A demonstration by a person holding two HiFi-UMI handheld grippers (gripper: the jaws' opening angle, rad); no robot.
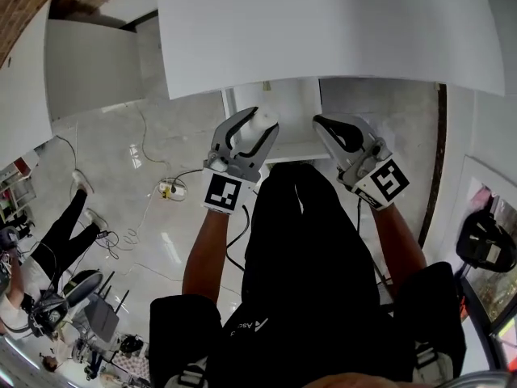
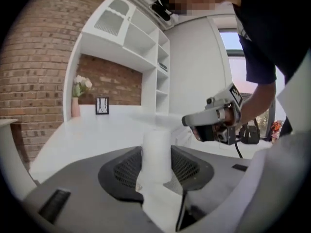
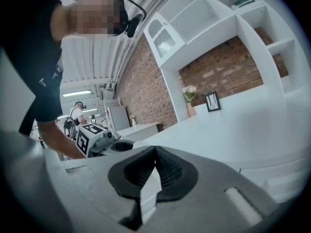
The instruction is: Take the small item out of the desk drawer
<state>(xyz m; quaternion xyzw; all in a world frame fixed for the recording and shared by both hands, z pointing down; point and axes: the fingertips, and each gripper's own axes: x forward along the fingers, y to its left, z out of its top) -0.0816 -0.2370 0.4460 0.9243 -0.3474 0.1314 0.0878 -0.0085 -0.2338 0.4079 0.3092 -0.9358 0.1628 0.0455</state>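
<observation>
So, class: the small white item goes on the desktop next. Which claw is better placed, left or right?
Probably left. The left claw is closed on the white item, close to the desk edge in the head view; the right claw is shut and holds nothing.

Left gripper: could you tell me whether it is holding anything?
Holding. On the left gripper, the pads press both sides of a small white cylinder between them.

Small white cylinder (image 2: 156, 152), upright, pinched between dark ribbed fingers (image 2: 125, 171).
</observation>
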